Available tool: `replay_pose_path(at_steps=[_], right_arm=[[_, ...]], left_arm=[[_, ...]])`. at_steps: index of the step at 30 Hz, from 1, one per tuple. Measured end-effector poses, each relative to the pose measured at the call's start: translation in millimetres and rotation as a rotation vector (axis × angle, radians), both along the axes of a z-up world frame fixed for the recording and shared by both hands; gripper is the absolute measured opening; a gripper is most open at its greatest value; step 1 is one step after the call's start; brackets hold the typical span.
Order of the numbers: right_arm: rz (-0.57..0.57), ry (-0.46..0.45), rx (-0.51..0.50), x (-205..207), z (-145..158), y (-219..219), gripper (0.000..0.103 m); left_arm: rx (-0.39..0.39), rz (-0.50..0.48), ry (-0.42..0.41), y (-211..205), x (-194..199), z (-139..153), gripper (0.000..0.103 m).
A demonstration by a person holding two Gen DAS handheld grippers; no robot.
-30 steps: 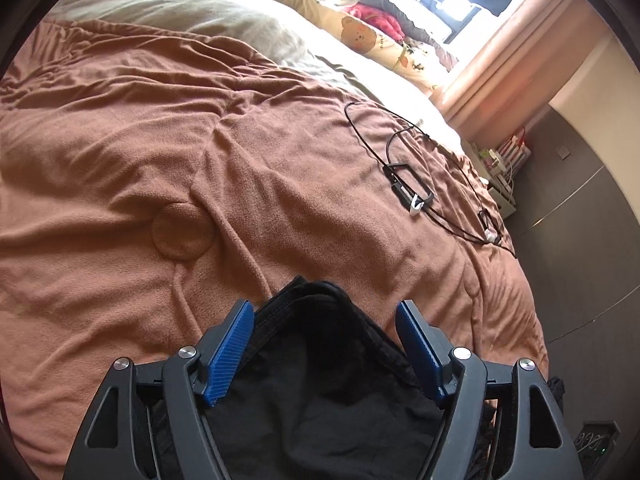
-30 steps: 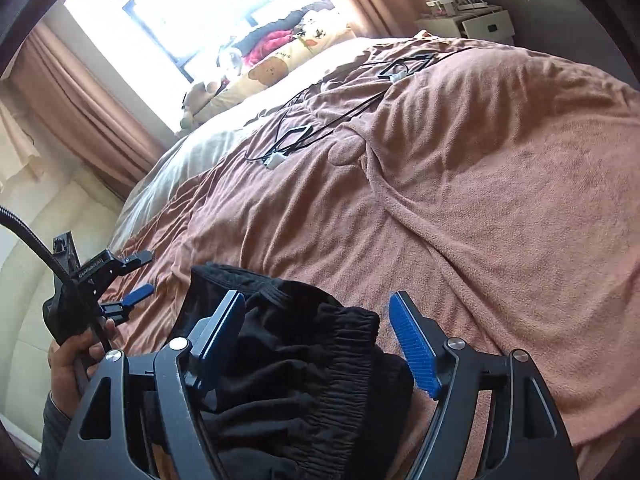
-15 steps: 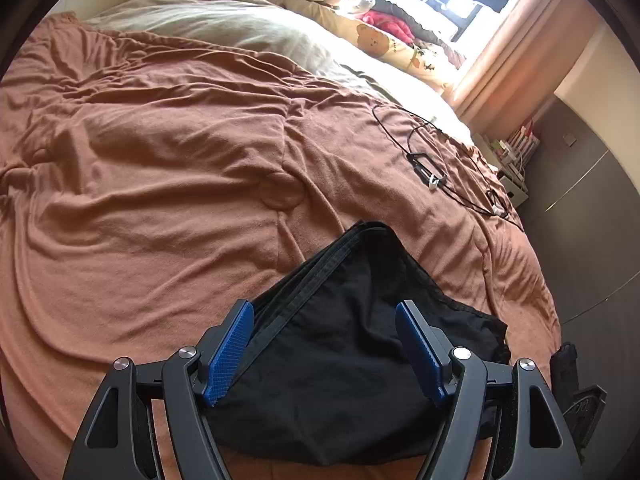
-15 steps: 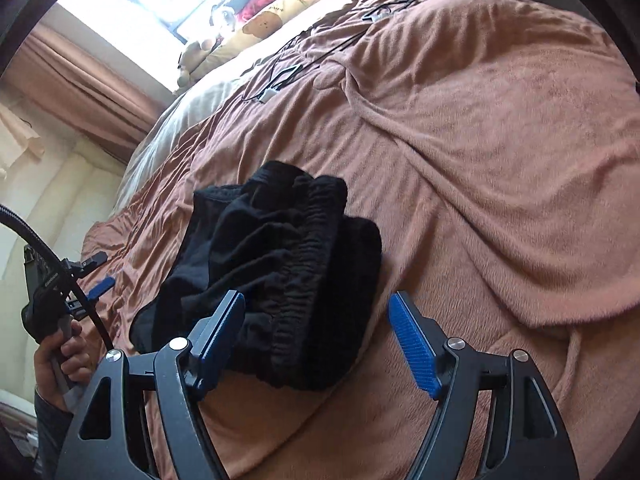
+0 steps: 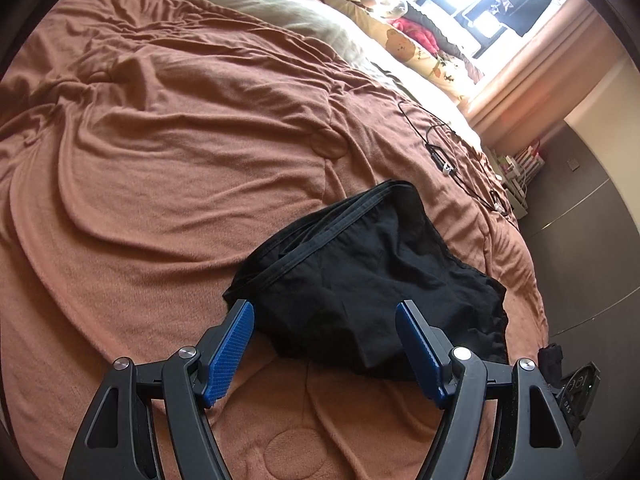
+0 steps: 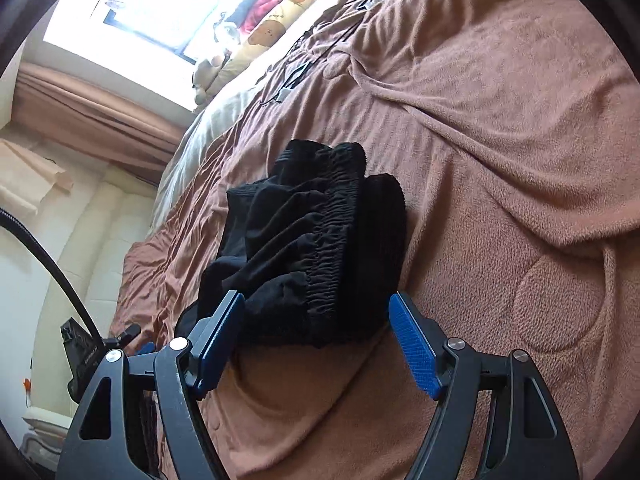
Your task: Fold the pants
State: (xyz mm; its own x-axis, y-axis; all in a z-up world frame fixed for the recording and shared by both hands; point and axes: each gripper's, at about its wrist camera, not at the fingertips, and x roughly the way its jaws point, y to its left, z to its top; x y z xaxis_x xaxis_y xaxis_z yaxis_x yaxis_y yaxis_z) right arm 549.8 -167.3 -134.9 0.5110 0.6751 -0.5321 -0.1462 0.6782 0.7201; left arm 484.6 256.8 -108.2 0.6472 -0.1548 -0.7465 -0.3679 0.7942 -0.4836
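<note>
Black pants (image 5: 372, 276) lie in a folded bundle on the brown blanket (image 5: 160, 152). In the right wrist view the pants (image 6: 316, 248) show their gathered elastic waistband on top. My left gripper (image 5: 325, 314) is open and empty, held just short of the bundle's near edge. My right gripper (image 6: 316, 304) is open and empty, held above the blanket at the bundle's near end. The blue pads (image 5: 232, 348) touch nothing. Part of the left gripper (image 6: 86, 346) shows at the lower left of the right wrist view.
A black cable with small devices (image 5: 440, 156) lies on the blanket beyond the pants. Pillows and plush toys (image 5: 400, 40) lie by the window. The bed's right edge drops to a dark floor (image 5: 580, 240), with a black object (image 5: 576, 380) there.
Both grippers have pulled back and up from the pants. The bundle, earlier between the jaws, now lies free on the blanket ahead of them.
</note>
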Motion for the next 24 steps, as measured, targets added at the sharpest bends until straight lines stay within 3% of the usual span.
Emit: replay_pose_path(at_steps=[5, 8, 9, 12, 20, 23, 24], right_arm=[[0.068, -0.042, -0.081, 10.3, 0.3, 22.0, 0.069], [0.109, -0.033, -0.121, 16.8, -4.2, 37.4, 0.041], [0.109, -0.024, -0.148, 18.1, -5.8, 39.6, 0.027], [0.111, -0.028, -0.183, 16.6, -4.0, 42.6, 0.015], [0.095, -0.024, -0.222, -1.0, 2.5, 39.5, 0.013], [0.096, 0.009, -0.205, -3.2, 2.4, 37.0, 0.026], [0.107, 0.01, -0.192, -4.5, 3.2, 36.9, 0.036]], left_arm=[[-0.071, 0.049, 0.012, 13.5, -18.1, -21.6, 0.075], [-0.105, 0.071, 0.01, 19.1, -23.6, -30.8, 0.075], [-0.118, 0.076, 0.009, 20.4, -24.1, -33.7, 0.075], [-0.143, 0.075, 0.013, 20.2, -21.4, -42.3, 0.074], [-0.192, 0.078, 0.028, 20.6, -3.1, -65.0, 0.073], [-0.183, 0.083, 0.048, 22.0, 4.2, -73.7, 0.073], [-0.181, 0.089, 0.055, 23.5, 5.8, -76.8, 0.073]])
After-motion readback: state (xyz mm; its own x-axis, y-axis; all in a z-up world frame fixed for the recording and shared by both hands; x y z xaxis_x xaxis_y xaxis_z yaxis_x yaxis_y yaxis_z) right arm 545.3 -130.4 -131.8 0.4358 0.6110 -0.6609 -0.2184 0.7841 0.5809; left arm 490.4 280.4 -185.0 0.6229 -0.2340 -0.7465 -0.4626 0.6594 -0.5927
